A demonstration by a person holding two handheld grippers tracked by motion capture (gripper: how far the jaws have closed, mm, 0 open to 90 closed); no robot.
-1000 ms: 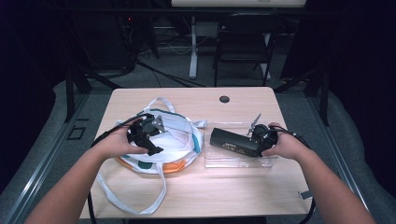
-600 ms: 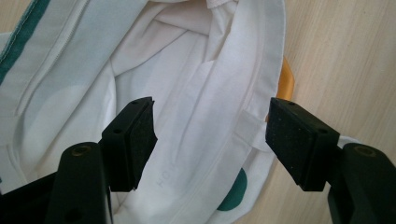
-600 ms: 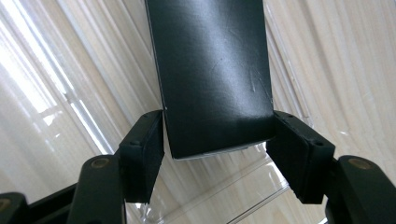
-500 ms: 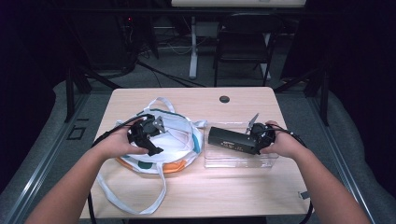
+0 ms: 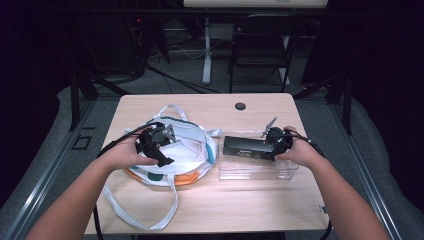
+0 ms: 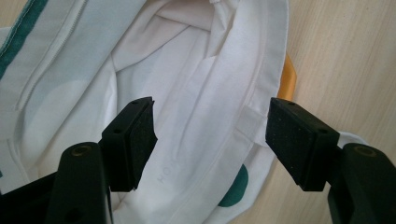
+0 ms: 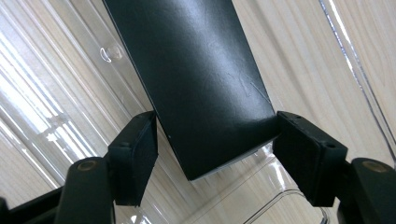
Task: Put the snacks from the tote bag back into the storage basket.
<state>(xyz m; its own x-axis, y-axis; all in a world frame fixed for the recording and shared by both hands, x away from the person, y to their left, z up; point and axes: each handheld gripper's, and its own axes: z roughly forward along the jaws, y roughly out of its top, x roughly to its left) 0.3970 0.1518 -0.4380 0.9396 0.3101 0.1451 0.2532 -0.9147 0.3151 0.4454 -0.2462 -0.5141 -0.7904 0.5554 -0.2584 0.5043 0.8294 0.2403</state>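
Apparently the step in hand is setting down the black box (image 5: 248, 146): it lies in the clear plastic tray (image 5: 260, 170) at the table's right side, its end between the jaws of the right tool (image 7: 215, 140), which have just been opening — a thin gap shows at each pad. The left tool (image 6: 211, 135) stands wide over the mouth of the white tote bag (image 5: 187, 150), gripping nothing. Next, the right tool should back straight off without nudging the box. The pale wood table (image 5: 250, 205) stands in a dark room — a chair (image 5: 260, 47) behind it.
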